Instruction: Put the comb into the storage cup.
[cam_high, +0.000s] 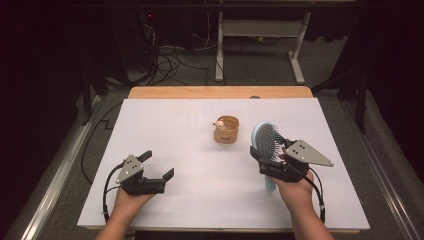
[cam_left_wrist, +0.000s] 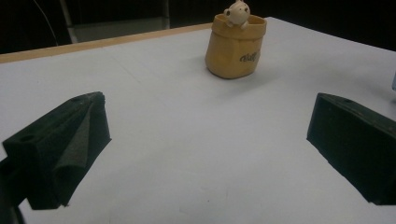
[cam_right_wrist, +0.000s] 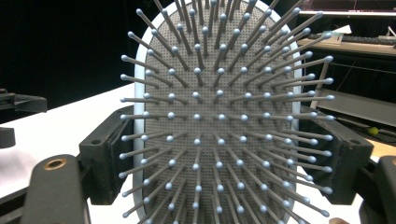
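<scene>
A light-blue paddle hairbrush (cam_high: 264, 141) with grey bristles is held up off the white table, its handle pointing down toward the person. My right gripper (cam_high: 270, 161) is shut on the hairbrush (cam_right_wrist: 219, 116), one jaw on each edge of its head; the bristles face the right gripper view camera. A small tan pouch-shaped pot (cam_high: 226, 129) with a little cream figure at its rim stands near the table's middle. My left gripper (cam_high: 156, 166) rests low at the front left, open and empty. Ahead of its spread jaws stands the pot (cam_left_wrist: 236, 44).
The white table top (cam_high: 165, 125) has a bare wooden strip (cam_high: 220, 92) along its far edge. Beyond it are a dark floor with cables (cam_high: 170, 60) and a white desk frame (cam_high: 260, 35). Open surface lies between the two grippers.
</scene>
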